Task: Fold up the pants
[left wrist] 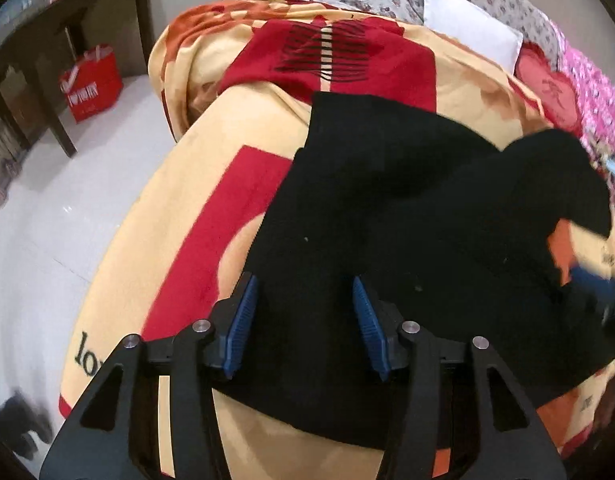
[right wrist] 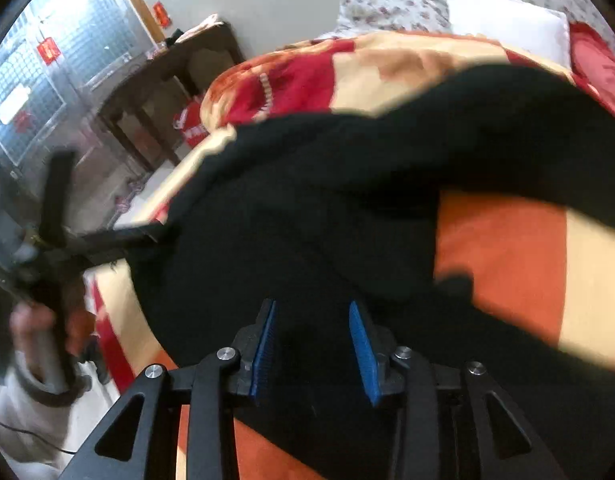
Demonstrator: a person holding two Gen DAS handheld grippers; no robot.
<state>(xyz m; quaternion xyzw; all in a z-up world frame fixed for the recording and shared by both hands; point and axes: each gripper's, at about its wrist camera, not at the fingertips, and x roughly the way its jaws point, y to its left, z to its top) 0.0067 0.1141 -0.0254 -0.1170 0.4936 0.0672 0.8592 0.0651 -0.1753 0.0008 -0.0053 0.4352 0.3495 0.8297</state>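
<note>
Bed (left wrist: pixel 179 208) under red-cream blanket, black pants (left wrist: pixel 407 220), white pillow (left wrist: pixel 471 24)

I see bare blanket (left wrist: pixel 179 216) left of the black pants (left wrist: pixel 387 216), free to pass. The pillow (left wrist: pixel 471 28) and dark table (left wrist: pixel 47 40) stand well apart.

Even indoor light, moderately bright, no hard shadows. Both views show strong fisheye bending with dark vignette corners. Black fabric pants (left wrist: pixel 407 216) are crushed to near-featureless black, folds barely readable. Pale glossy floor tiles (left wrist: pixel 47 240) carry soft glare. Right wrist view is motion-blurred: the metal-grilled window (right wrist: pixel 47 60) is blown out, and the left gripper (right wrist: pixel 163 234) at the frame's left smears.
</note>
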